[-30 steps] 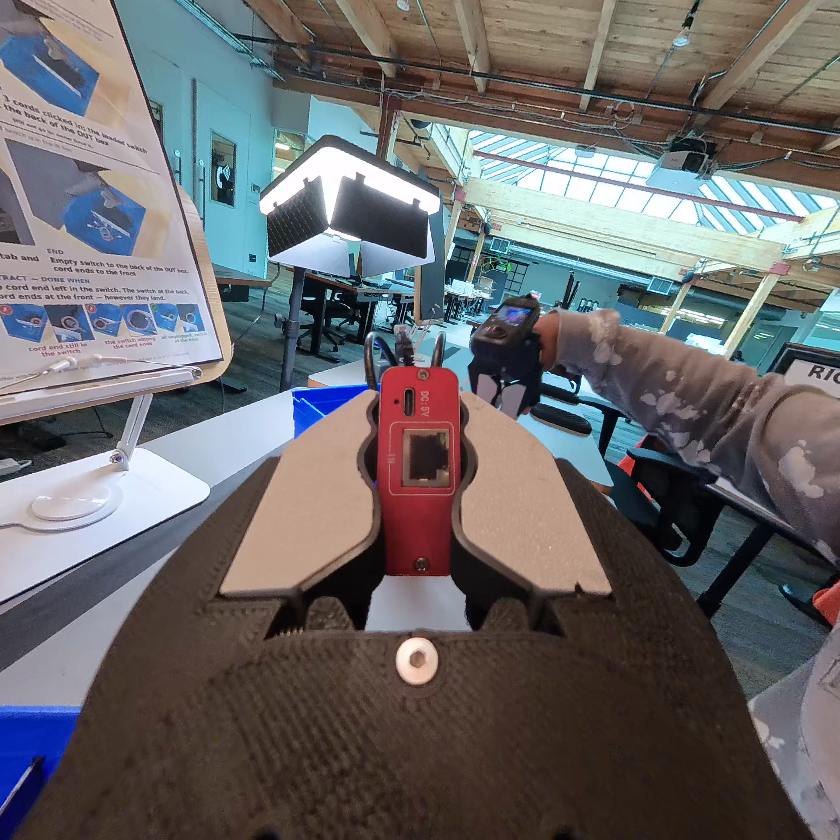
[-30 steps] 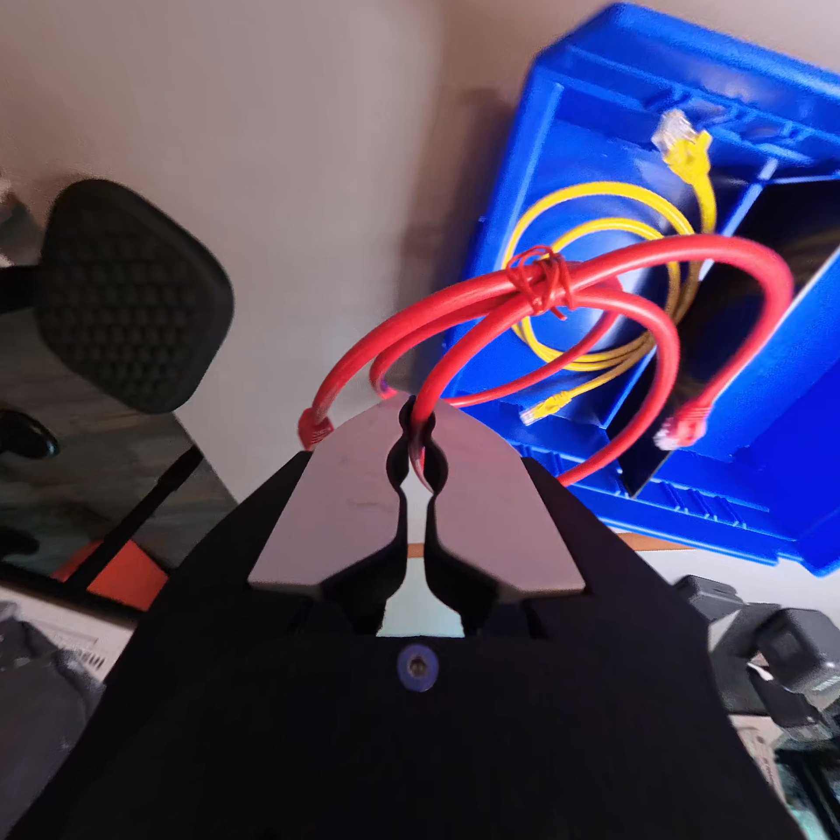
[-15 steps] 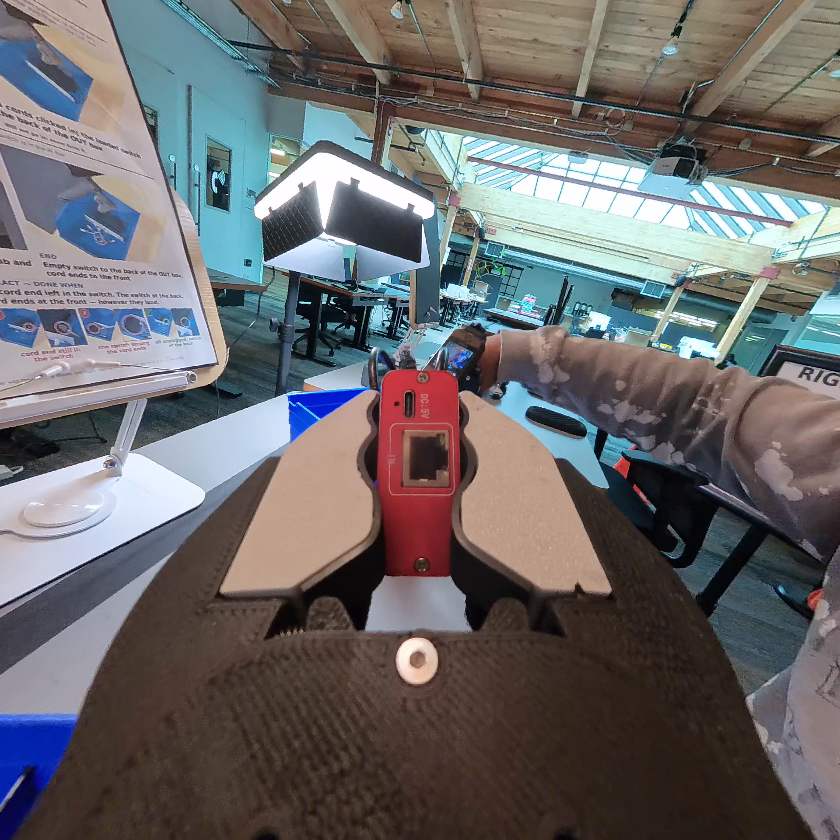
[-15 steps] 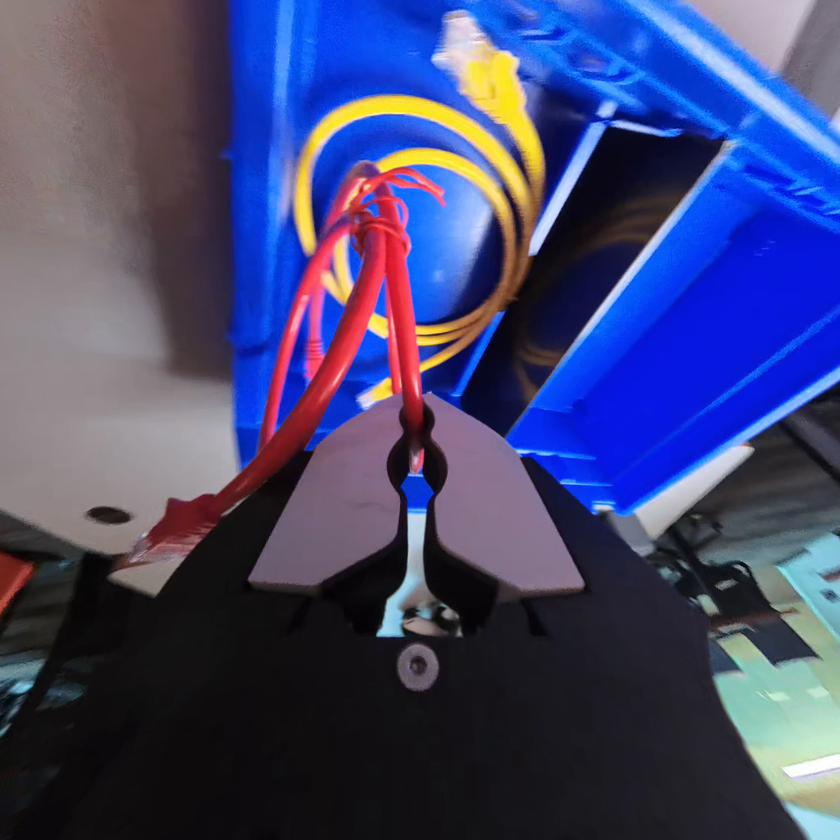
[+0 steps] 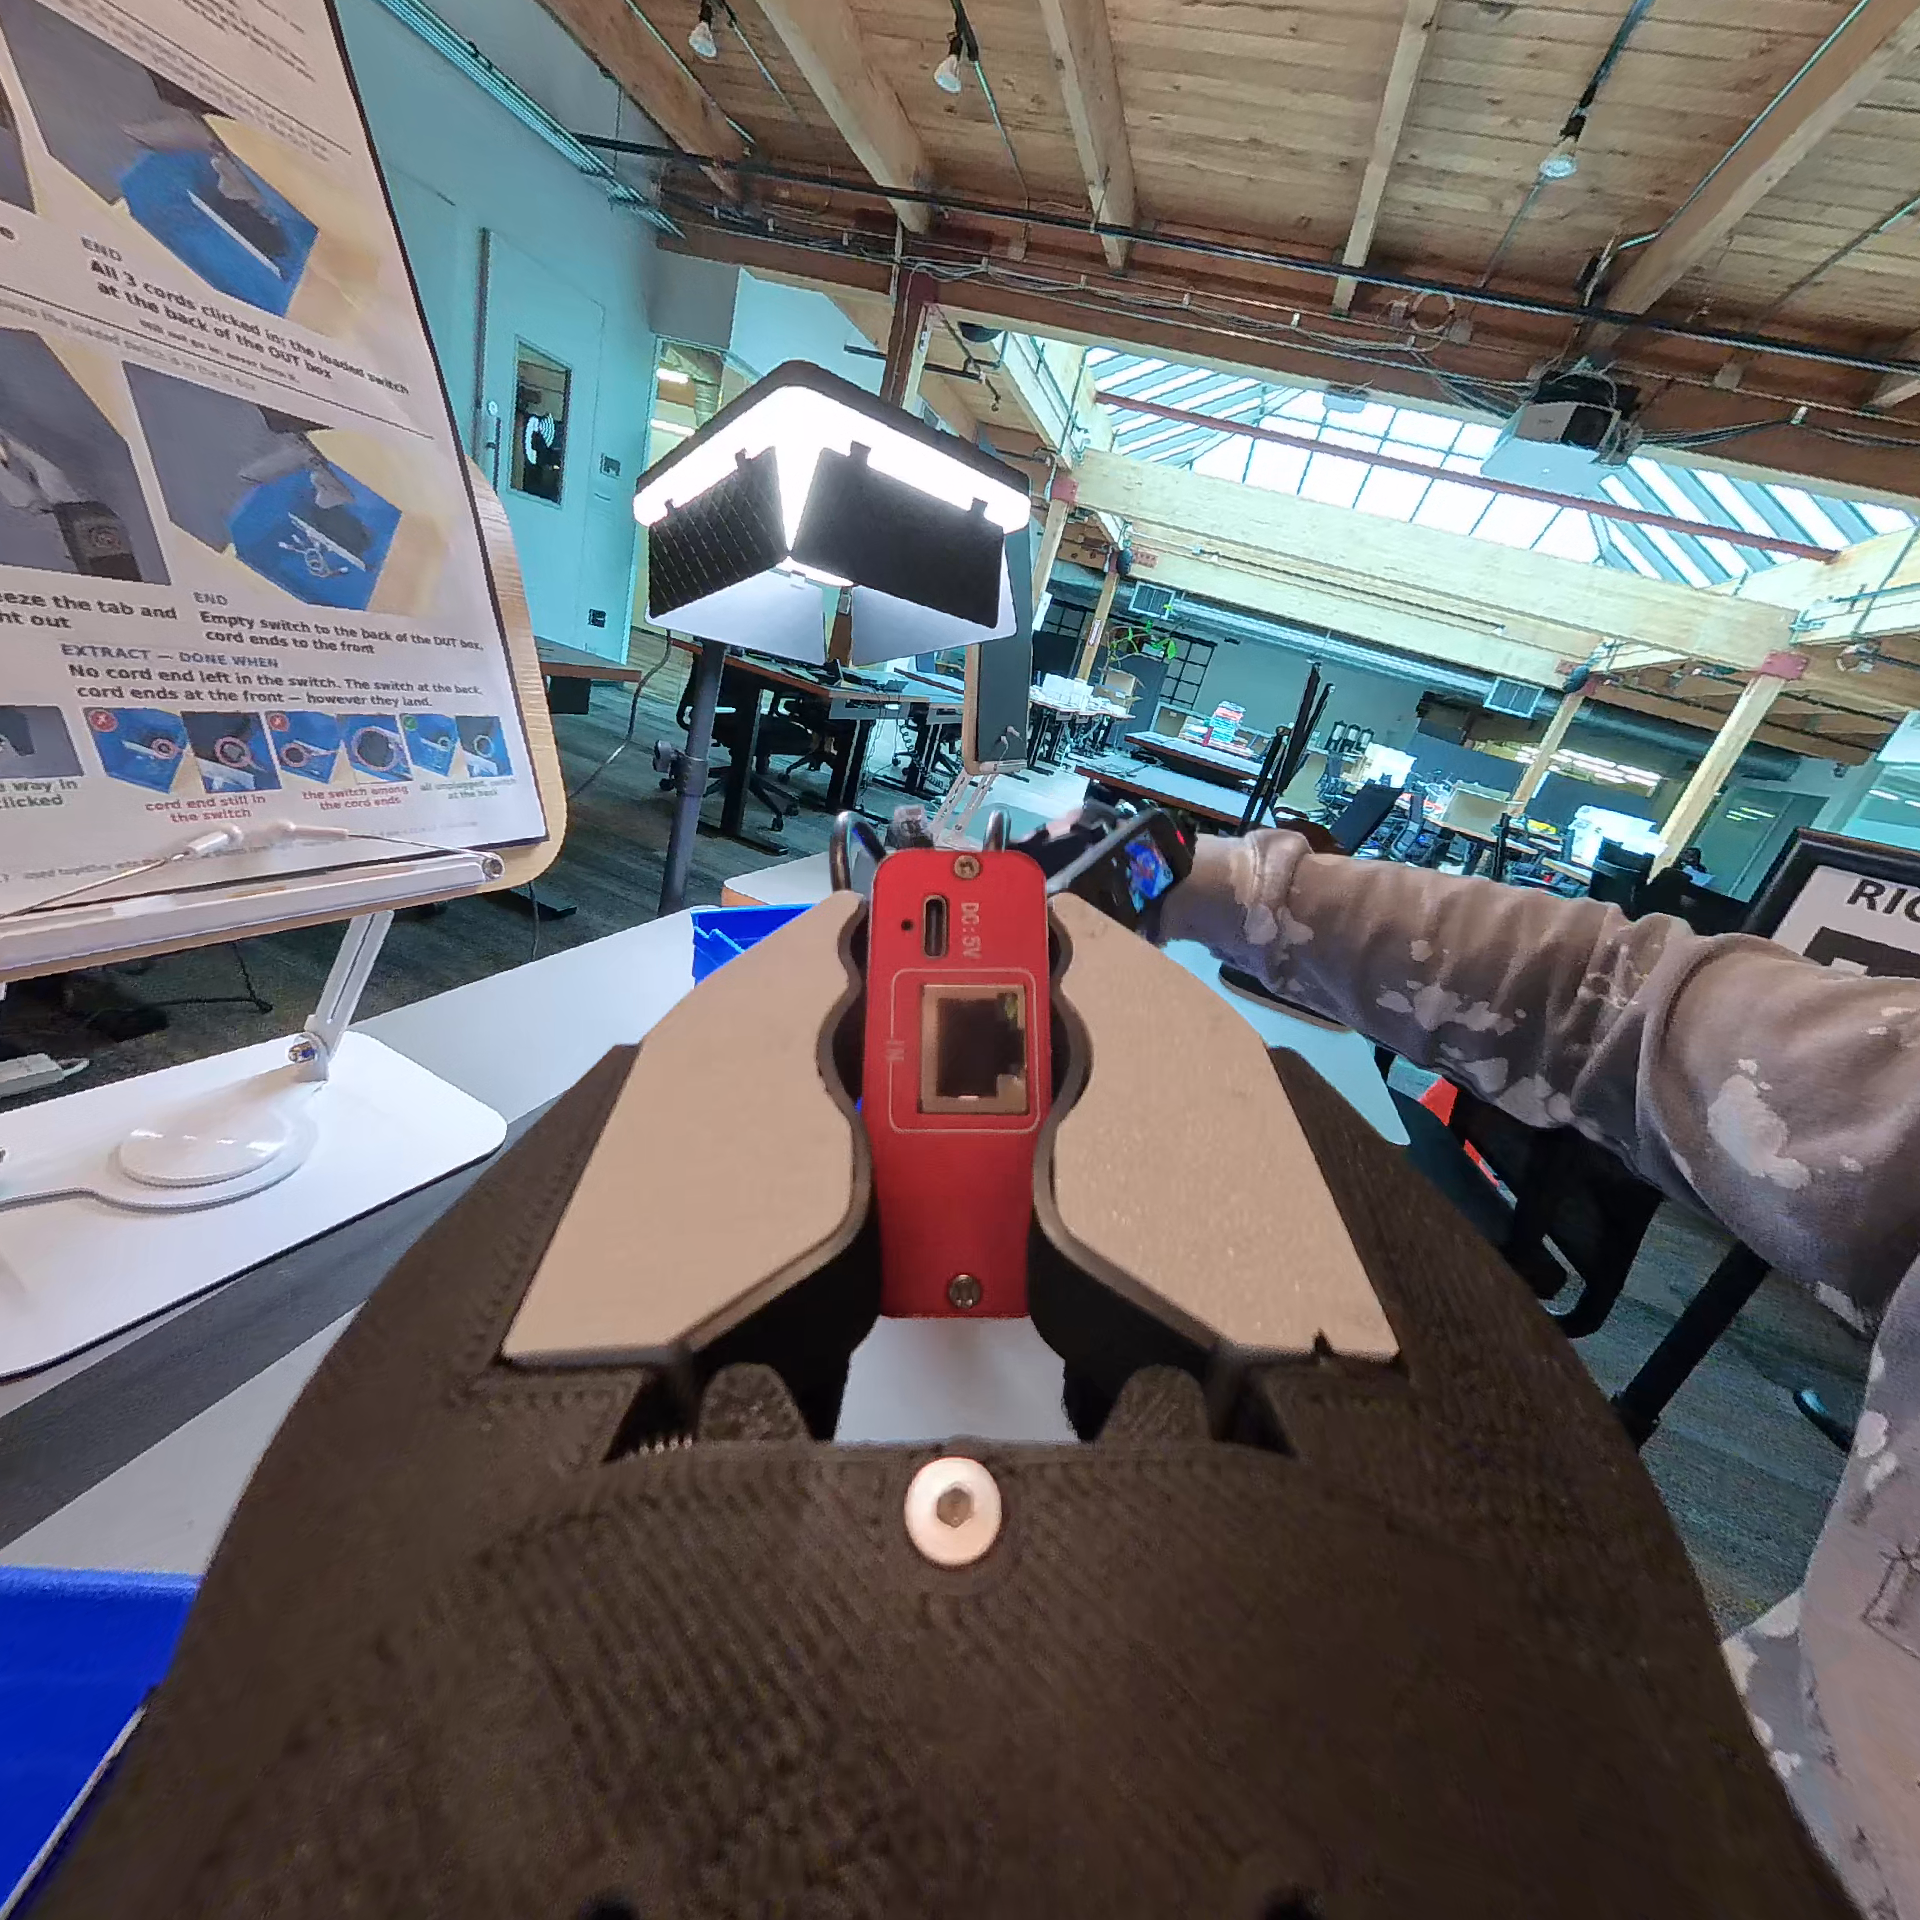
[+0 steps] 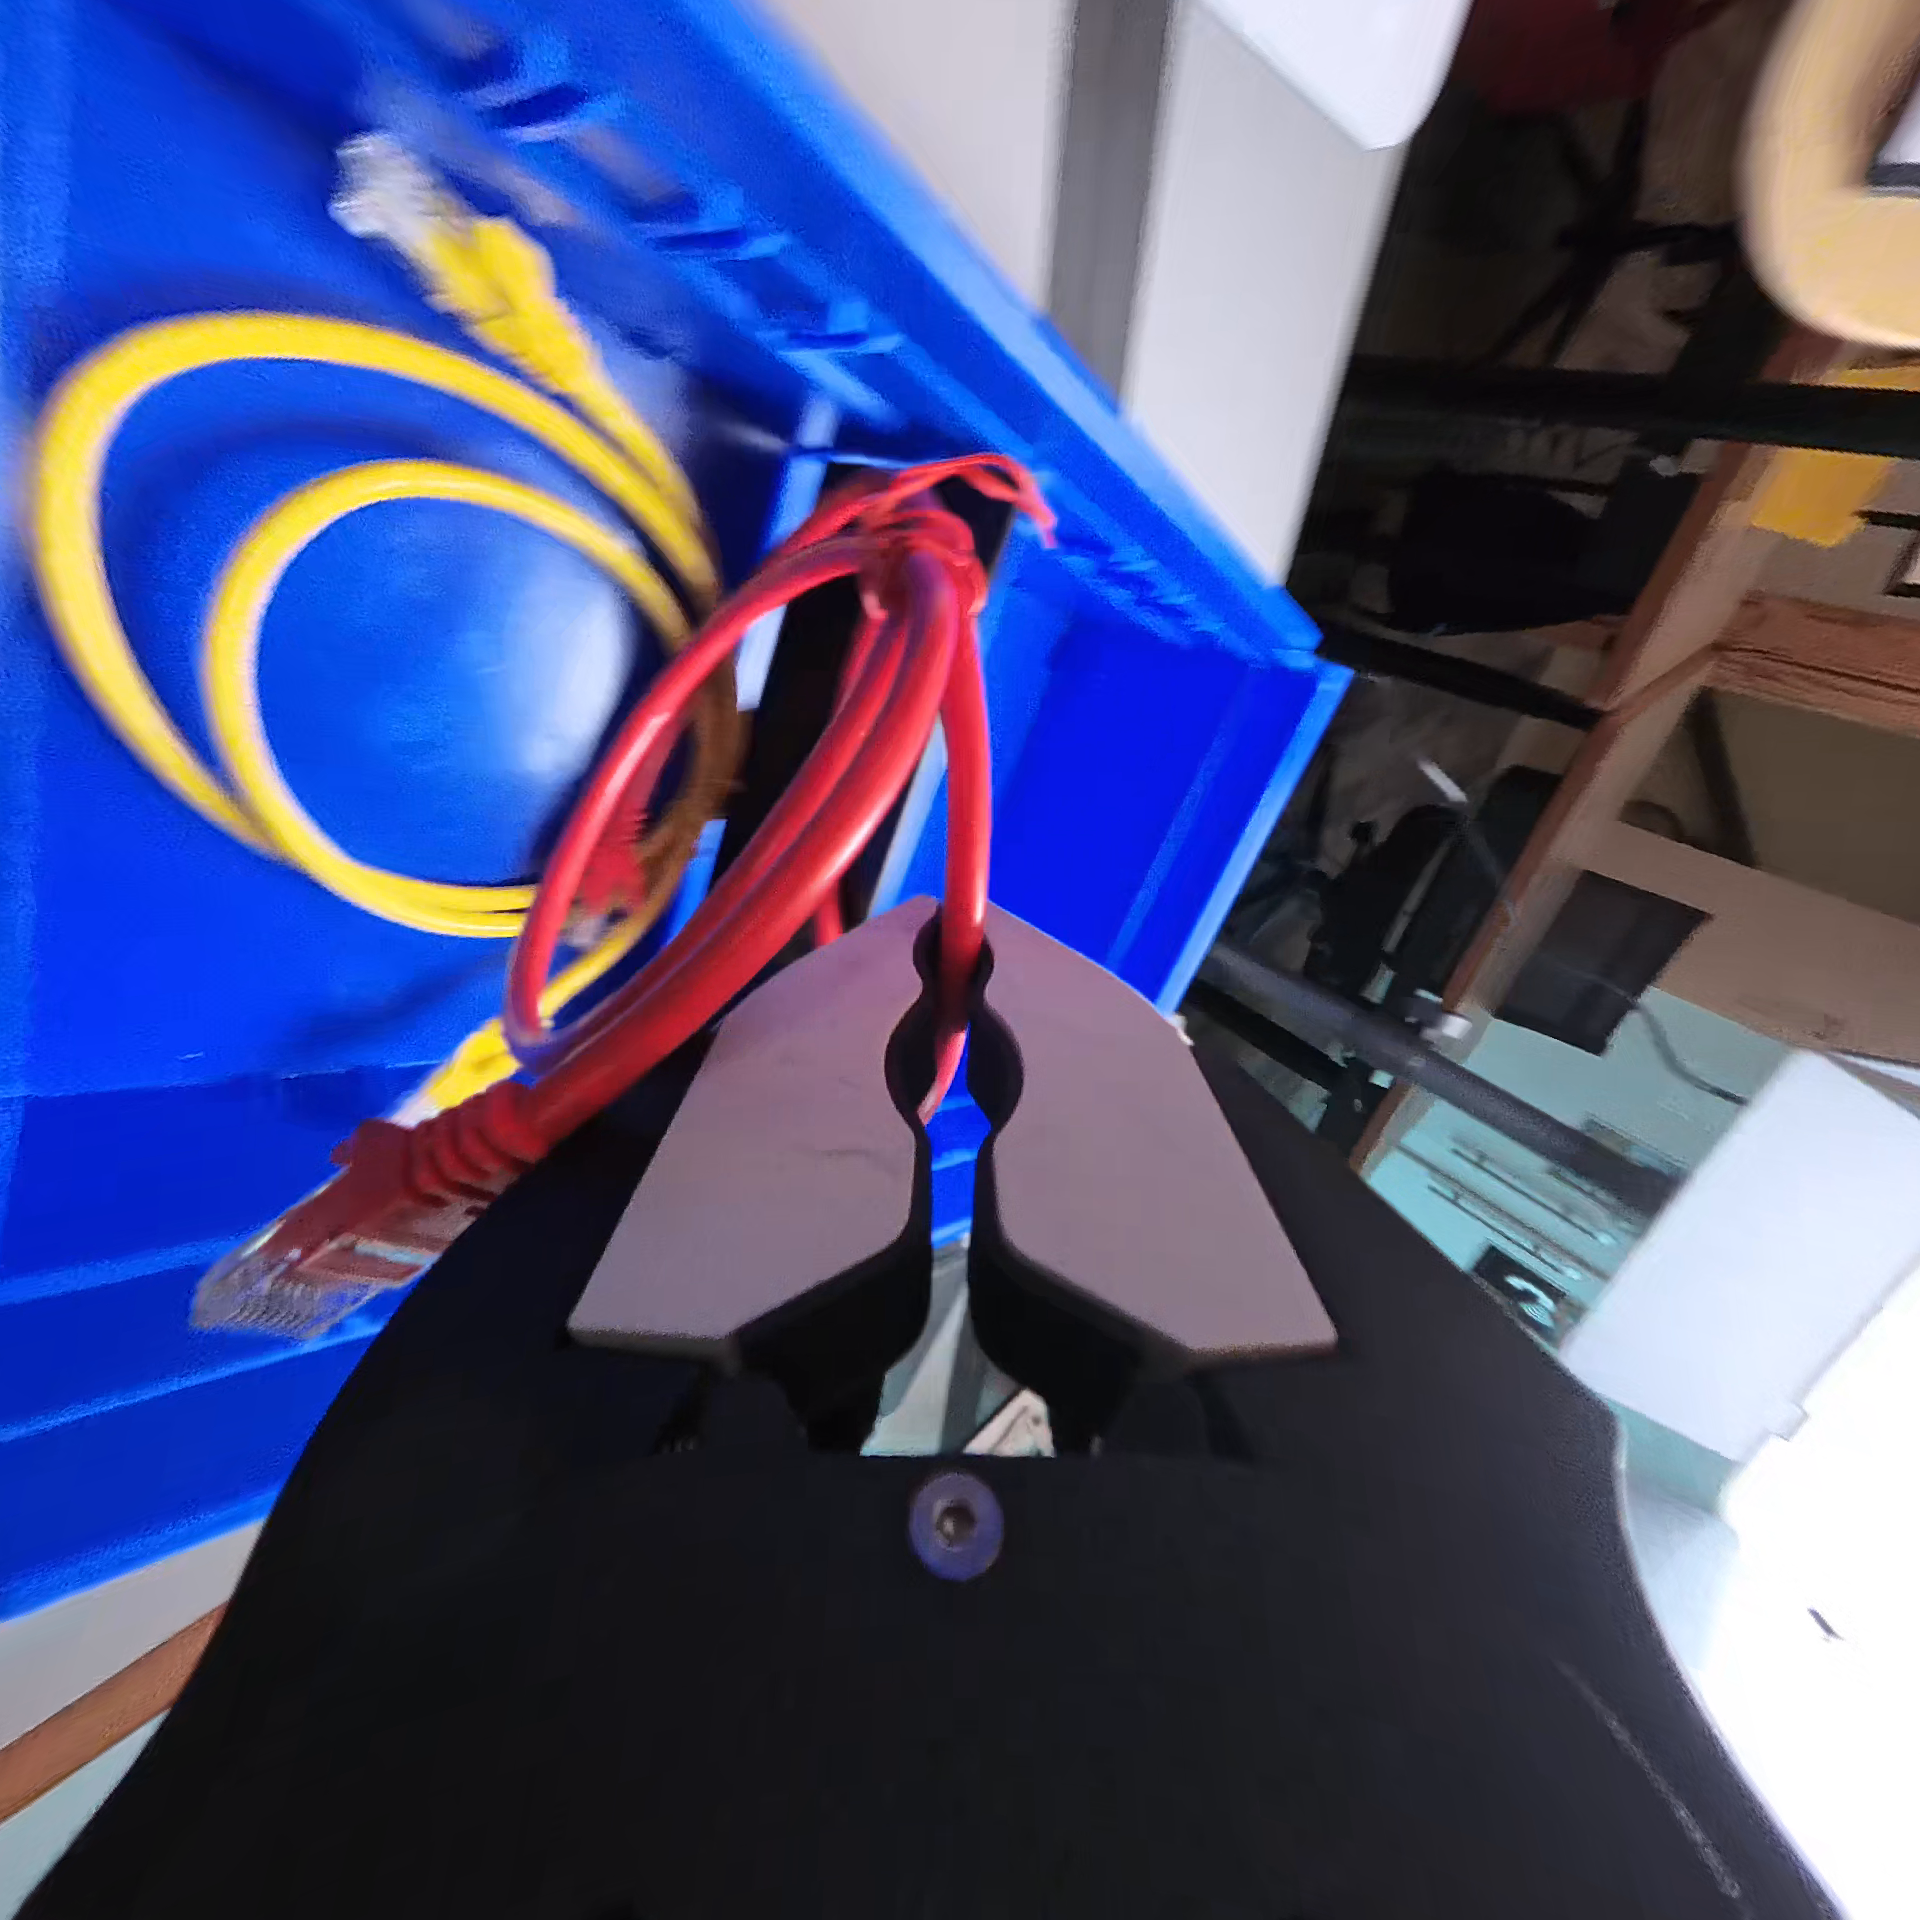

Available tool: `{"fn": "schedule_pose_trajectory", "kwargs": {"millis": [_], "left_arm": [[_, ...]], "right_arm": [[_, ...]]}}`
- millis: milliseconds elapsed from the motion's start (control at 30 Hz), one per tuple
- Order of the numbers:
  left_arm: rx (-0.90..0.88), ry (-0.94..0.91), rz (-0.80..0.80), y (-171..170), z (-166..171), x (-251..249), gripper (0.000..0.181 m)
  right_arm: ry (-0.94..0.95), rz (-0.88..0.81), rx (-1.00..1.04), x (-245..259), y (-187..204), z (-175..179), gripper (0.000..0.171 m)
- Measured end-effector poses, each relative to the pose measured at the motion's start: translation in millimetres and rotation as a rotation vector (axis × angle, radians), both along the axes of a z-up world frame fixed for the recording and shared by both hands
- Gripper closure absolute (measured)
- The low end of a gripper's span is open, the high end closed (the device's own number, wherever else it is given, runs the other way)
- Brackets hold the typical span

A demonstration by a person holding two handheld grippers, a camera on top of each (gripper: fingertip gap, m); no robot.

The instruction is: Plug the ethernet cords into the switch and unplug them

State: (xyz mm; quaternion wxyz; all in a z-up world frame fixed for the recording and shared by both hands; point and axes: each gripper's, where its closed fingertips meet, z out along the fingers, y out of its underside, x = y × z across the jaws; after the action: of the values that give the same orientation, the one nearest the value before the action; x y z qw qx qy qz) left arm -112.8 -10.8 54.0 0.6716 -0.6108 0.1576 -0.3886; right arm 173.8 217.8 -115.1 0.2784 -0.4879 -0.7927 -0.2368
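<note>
My left gripper (image 5: pixel 956 935) is shut on a red switch (image 5: pixel 956 1091) and holds it upright above the table, with an empty port facing the camera. Dark cords (image 5: pixel 847 847) show behind the switch's top. My right gripper (image 6: pixel 961 935) is shut on a coiled red ethernet cord (image 6: pixel 769 748), tied with a red twist tie; one red plug (image 6: pixel 343 1236) hangs at lower left. It hangs over a blue bin (image 6: pixel 343 727) that holds a coiled yellow ethernet cord (image 6: pixel 343 520). The right gripper also shows in the left wrist view (image 5: pixel 1117 857), beyond the switch, on a person's sleeved arm (image 5: pixel 1507 1018).
An instruction sheet on a white stand (image 5: pixel 239 468) is at the left on the white table (image 5: pixel 540 1018). A blue bin edge (image 5: pixel 743 935) lies behind the switch, another blue bin (image 5: pixel 62 1714) at lower left. A studio light (image 5: pixel 831 509) stands beyond the table.
My right gripper has swung and turned with the red cord over the blue bin, so the bin shifted left in its view. In the left wrist view the right hand dropped lower and turned. The left gripper barely moved.
</note>
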Motion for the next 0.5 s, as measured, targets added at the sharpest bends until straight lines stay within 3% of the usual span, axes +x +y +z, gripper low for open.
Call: {"fn": "schedule_pose_trajectory", "kwargs": {"millis": [133,233,400,500], "left_arm": [[-0.002,0.005,-0.008,0,-1,5,0.152],[-0.01,0.014,-0.018,1,-4,11,0.152],[-0.013,0.027,-0.026,1,-6,15,0.151],[-0.012,0.021,-0.023,1,-5,13,0.152]], "right_arm": [[-0.063,0.023,-0.089,12,-34,-51,0.171],[-0.044,-0.031,-0.195,17,-51,-67,0.168],[0.057,-0.169,-0.385,29,-56,-47,0.144],[0.228,-0.226,-0.505,21,-63,-18,0.138]]}}
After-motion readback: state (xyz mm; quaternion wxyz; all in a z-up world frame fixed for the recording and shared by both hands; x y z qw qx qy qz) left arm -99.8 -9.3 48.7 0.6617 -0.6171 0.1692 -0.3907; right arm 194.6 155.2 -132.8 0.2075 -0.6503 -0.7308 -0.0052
